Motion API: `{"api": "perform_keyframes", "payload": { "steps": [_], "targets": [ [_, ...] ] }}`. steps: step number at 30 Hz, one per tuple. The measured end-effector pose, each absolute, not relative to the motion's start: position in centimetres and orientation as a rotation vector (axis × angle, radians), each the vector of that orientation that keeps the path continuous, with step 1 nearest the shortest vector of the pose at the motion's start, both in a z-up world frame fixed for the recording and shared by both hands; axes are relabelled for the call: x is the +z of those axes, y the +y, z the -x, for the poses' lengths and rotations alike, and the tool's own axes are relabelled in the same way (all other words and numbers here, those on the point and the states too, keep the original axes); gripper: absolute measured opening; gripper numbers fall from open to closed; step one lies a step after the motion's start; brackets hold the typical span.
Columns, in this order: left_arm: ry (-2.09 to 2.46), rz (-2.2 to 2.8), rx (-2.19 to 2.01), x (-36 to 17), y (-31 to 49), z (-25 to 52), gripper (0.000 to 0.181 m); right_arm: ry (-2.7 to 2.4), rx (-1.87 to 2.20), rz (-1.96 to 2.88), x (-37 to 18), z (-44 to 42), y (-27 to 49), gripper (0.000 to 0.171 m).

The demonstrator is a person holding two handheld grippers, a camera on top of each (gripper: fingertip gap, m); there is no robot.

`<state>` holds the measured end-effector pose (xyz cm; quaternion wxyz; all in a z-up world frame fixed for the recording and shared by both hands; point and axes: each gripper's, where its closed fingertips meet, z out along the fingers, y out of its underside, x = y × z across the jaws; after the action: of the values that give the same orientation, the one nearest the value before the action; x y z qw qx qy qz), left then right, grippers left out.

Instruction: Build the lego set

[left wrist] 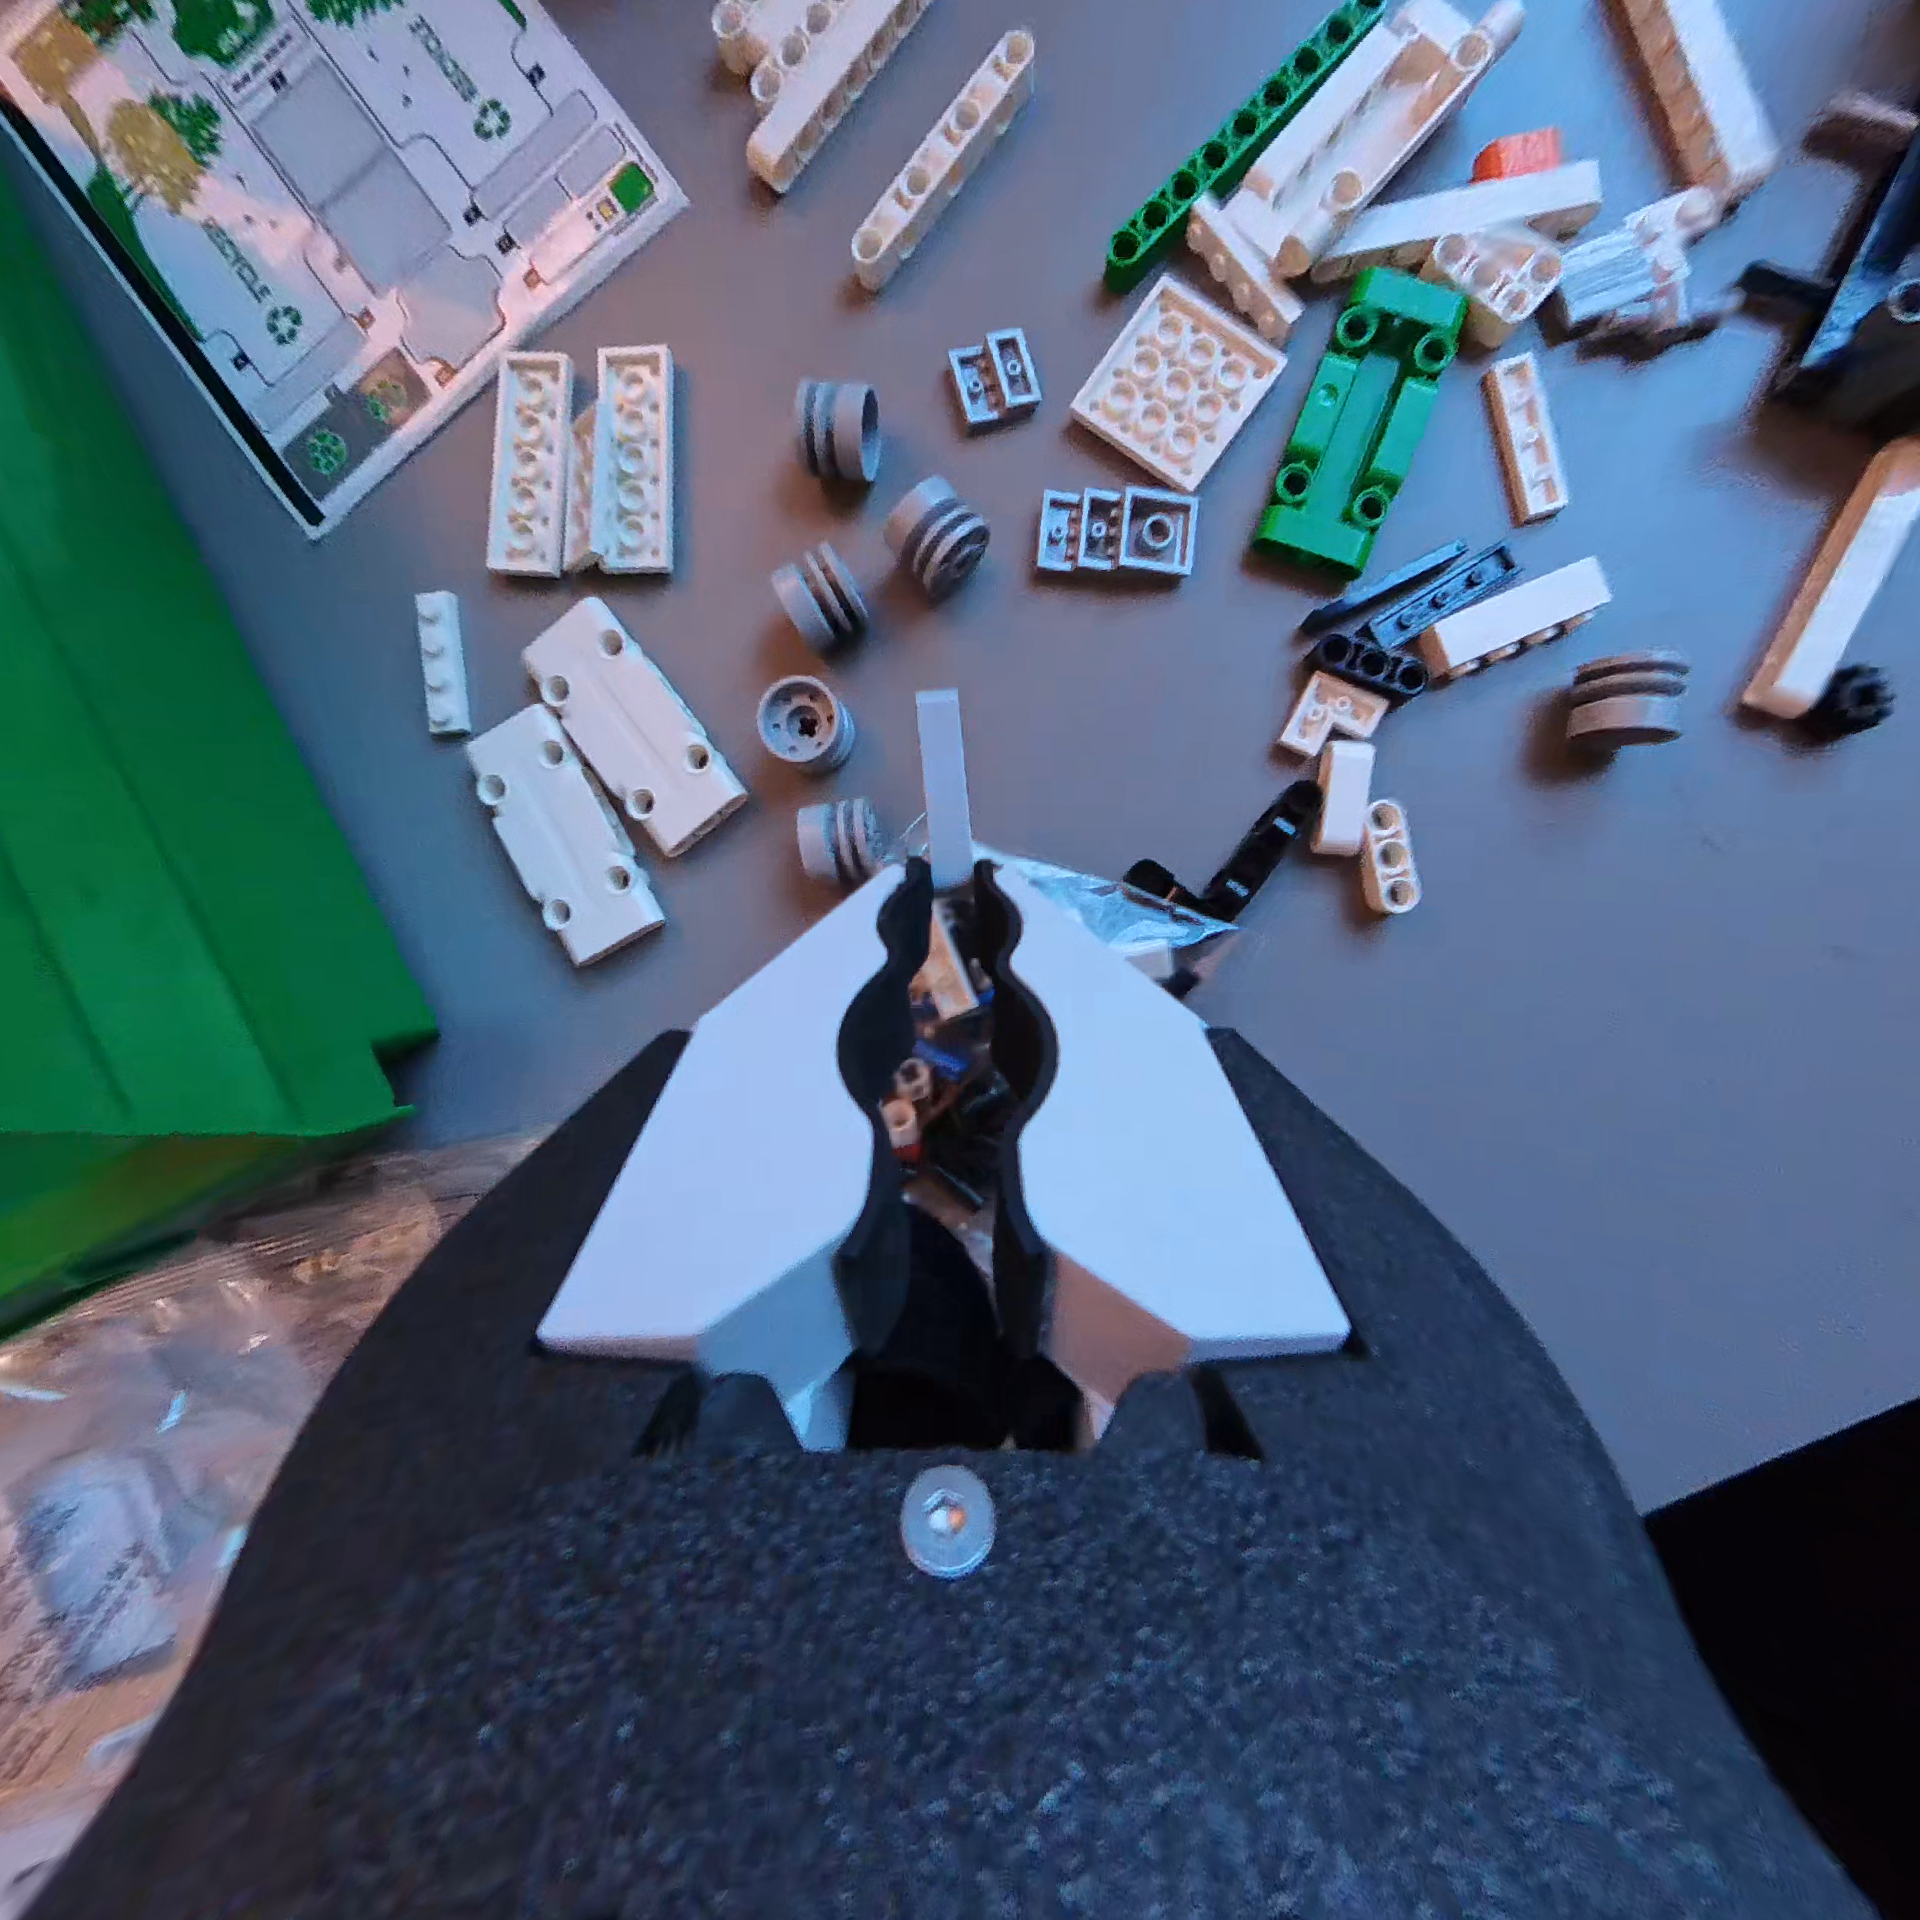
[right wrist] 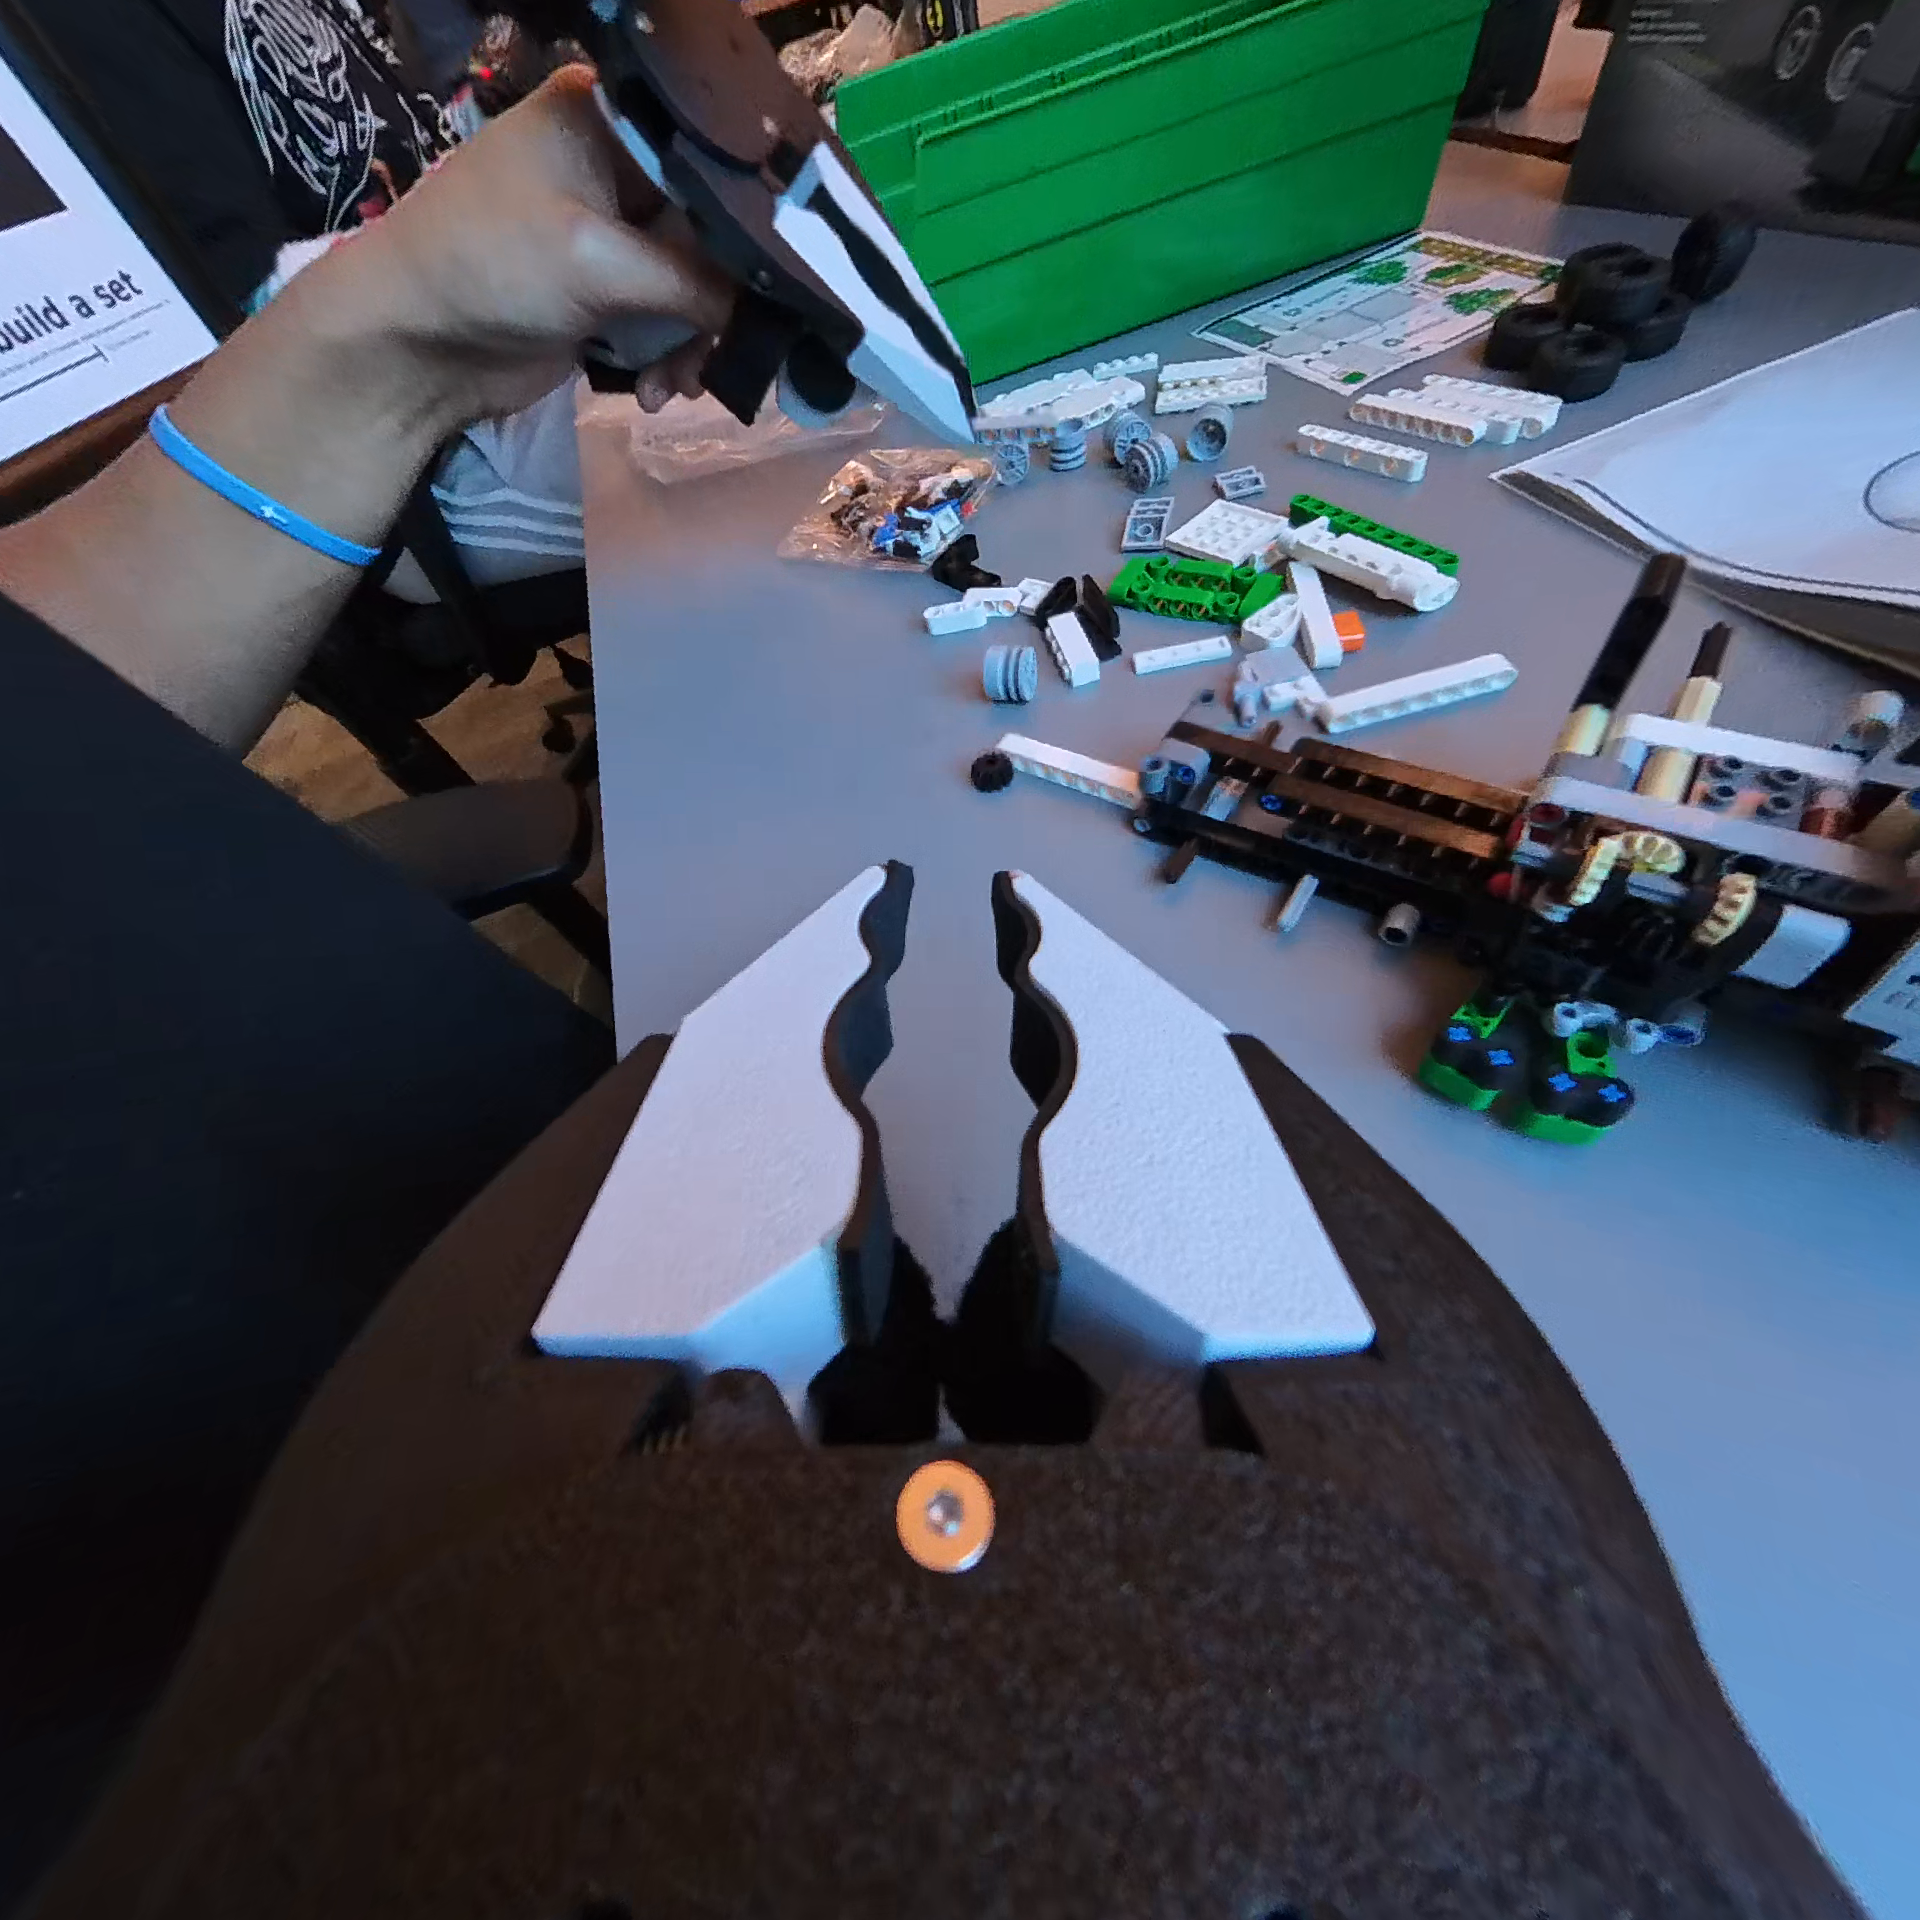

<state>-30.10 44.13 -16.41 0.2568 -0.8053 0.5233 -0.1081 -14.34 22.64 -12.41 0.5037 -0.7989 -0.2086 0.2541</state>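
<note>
My left gripper [left wrist: 948,881] is shut on a thin white flat piece [left wrist: 943,779] and holds it upright above the grey table [left wrist: 1455,1143], over a clear bag of small parts [left wrist: 1127,909]. Loose white, grey, green and black Lego pieces [left wrist: 1174,384] lie spread beyond it. In the right wrist view the left gripper [right wrist: 961,416] hangs over the far pile, held by a hand. My right gripper [right wrist: 951,883] is open and empty, low over bare table near the front edge. The partly built black and white model [right wrist: 1507,831] lies to its right.
A green box [left wrist: 156,727] stands at the left, also in the right wrist view [right wrist: 1143,177]. A sticker sheet [left wrist: 343,208] lies at the far left. Black tyres [right wrist: 1600,301] and a paper booklet [right wrist: 1766,468] are at the far right. Crumpled clear plastic [left wrist: 156,1455] lies near left. Tip to tip, the grippers are about 30 centimetres apart.
</note>
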Motion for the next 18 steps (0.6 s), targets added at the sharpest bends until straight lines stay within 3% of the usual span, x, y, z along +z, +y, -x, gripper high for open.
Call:
{"api": "perform_keyframes", "payload": {
  "steps": [8, 18],
  "targets": [
    [1.448, 2.167, -0.214, -15.0, 45.5, 31.8, 0.006, -0.549, 0.622, 1.921, -12.2, 15.5, 23.5, 0.015],
    [1.458, 2.141, -0.260, -13.6, 48.3, 28.0, 0.006, -0.567, 0.639, 1.915, -12.2, 17.2, 24.2, 0.015]
  ]
}}
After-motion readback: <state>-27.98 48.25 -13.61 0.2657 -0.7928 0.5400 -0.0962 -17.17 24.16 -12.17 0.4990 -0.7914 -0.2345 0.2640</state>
